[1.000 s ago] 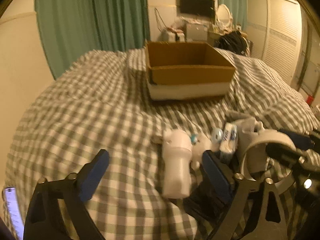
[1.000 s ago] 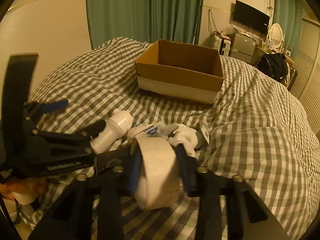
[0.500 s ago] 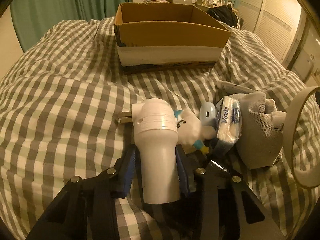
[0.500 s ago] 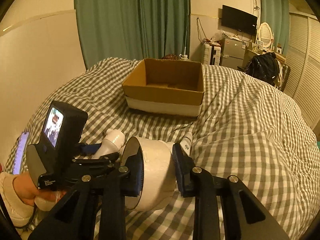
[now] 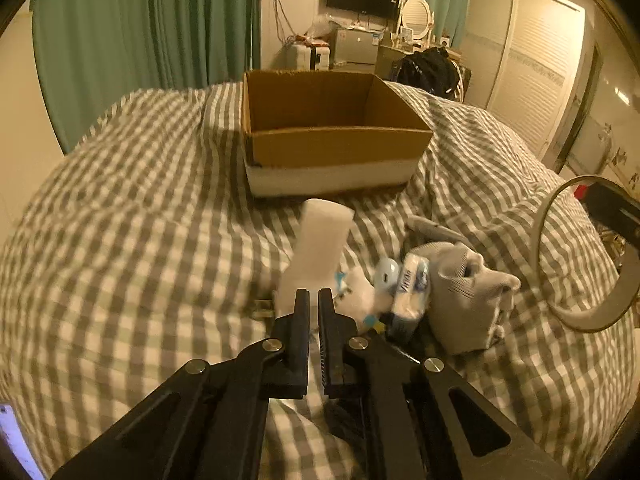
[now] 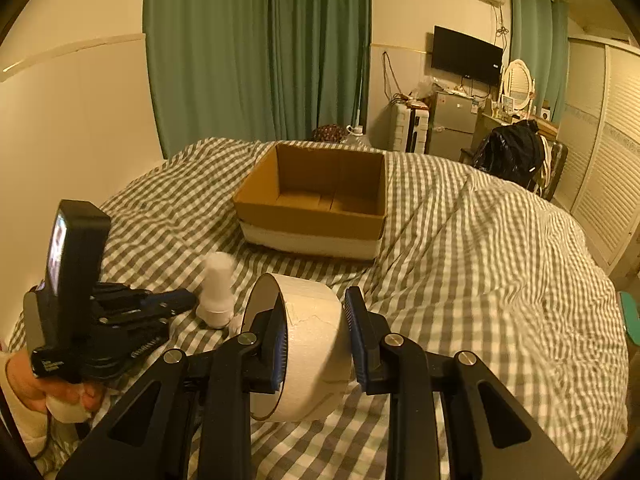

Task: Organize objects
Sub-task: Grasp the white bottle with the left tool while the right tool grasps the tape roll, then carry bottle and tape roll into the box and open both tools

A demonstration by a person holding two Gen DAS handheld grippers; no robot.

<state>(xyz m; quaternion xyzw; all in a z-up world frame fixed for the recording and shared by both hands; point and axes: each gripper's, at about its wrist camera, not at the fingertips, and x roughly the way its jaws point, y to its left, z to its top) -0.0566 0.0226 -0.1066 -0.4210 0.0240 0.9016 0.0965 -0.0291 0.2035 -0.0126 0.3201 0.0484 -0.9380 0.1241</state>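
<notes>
Bedspread (image 5: pixel 120 240) in grey check across both views, with open cardboard box (image 5: pixel 332 148) sitting well ahead, nothing seen inside. Nearer, right claw (image 6: pixel 314 304) clamped on both flat faces of tape roll (image 6: pixel 312 360), held clear above the bed and aimed toward the box. Left claw (image 5: pixel 314 300) now pinched almost closed, only a sliver between the pads, gripping nothing visible. Half a second back, wrapped around white bottle (image 5: pixel 320 240); now off it, with that bottle blurred, cap-down and roughly upright on the bed just past the tips, apparently squeezed out of the grasp. Likely meaning: tape roll ready for the box, white bottle in need of a fresh, wider grab. Just beside it, heaped together: grey sock (image 5: pixel 464 292) and tissue pack (image 5: pixel 412 292), not yet sorted.
</notes>
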